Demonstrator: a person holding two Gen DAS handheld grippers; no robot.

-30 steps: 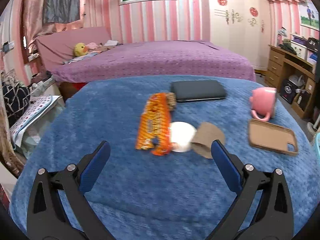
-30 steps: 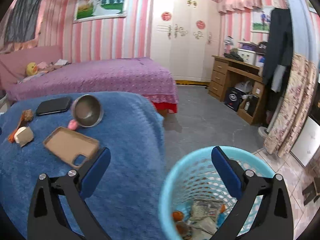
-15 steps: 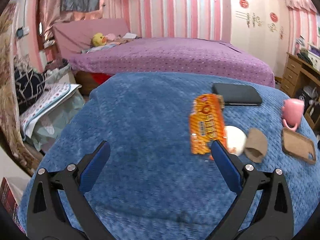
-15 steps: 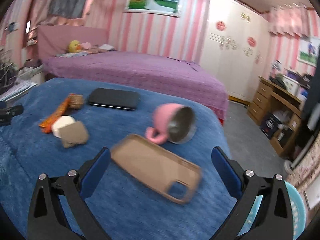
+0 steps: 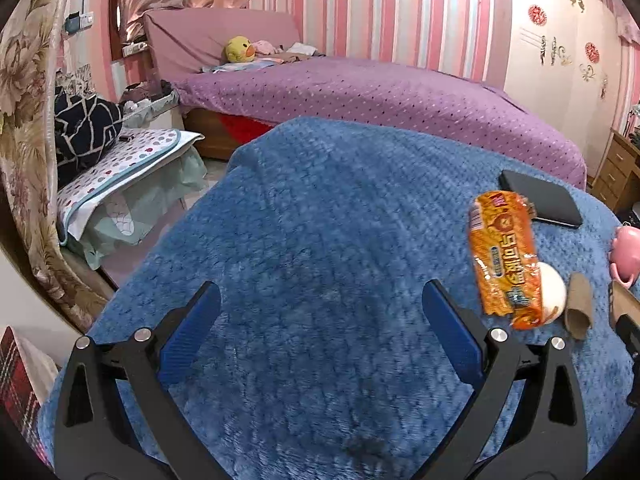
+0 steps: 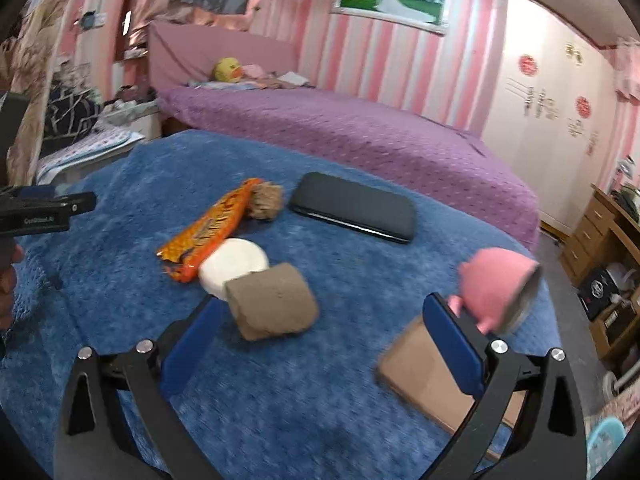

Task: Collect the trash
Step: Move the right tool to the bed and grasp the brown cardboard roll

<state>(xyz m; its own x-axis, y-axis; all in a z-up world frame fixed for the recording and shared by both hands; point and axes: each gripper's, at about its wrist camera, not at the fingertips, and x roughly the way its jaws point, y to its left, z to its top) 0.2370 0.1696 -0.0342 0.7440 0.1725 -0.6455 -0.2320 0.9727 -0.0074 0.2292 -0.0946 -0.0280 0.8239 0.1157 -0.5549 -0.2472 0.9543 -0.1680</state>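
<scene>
An orange snack wrapper lies on the blue blanket, with a brown crumpled wad at its far end. A white paper cup and a flattened brown cup sleeve lie beside it. My right gripper is open and empty, just in front of the sleeve. My left gripper is open and empty over bare blanket; the wrapper, cup and sleeve lie to its right.
A black phone, a tipped pink mug and a brown phone case lie on the blanket. The blue trash basket's rim shows at lower right. A purple bed is behind, a wooden desk at right.
My right gripper swung left from above the blue basket to the trash pile on the blanket. My left gripper turned left, so the trash now sits at its right.
</scene>
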